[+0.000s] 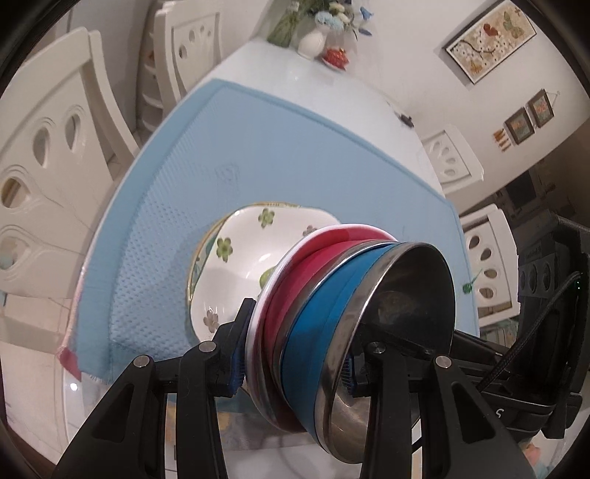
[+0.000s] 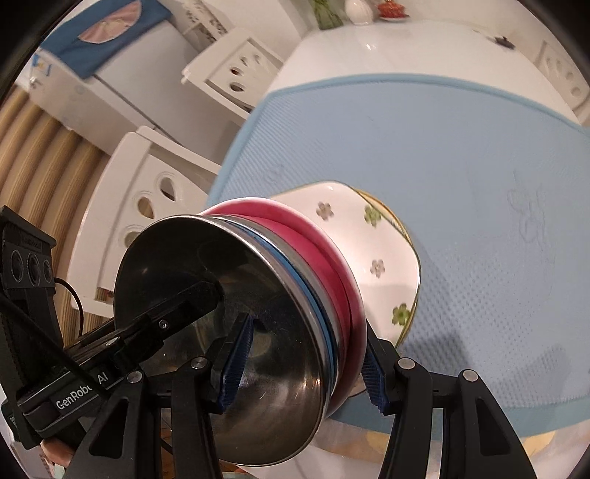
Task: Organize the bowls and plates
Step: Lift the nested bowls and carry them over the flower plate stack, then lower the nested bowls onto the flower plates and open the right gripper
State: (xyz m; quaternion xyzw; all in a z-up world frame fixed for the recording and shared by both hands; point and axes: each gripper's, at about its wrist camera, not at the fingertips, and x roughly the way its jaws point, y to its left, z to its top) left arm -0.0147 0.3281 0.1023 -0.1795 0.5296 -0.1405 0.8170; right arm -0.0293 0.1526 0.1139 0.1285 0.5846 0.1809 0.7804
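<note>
Above blue mat (image 1: 295, 147), both claws clamp tilted bowl stack (image 1: 332, 313).

From my left tongs, my stack of bowls (image 1: 332, 317) hides much of the flowered dish (image 1: 239, 265) and the plate (image 1: 206, 243) beneath it. From my right tongs, the steel bowl (image 2: 228, 331) covers the near mat (image 2: 461, 184), and the flower vase (image 2: 357, 11) is cut off at the top edge.
</note>
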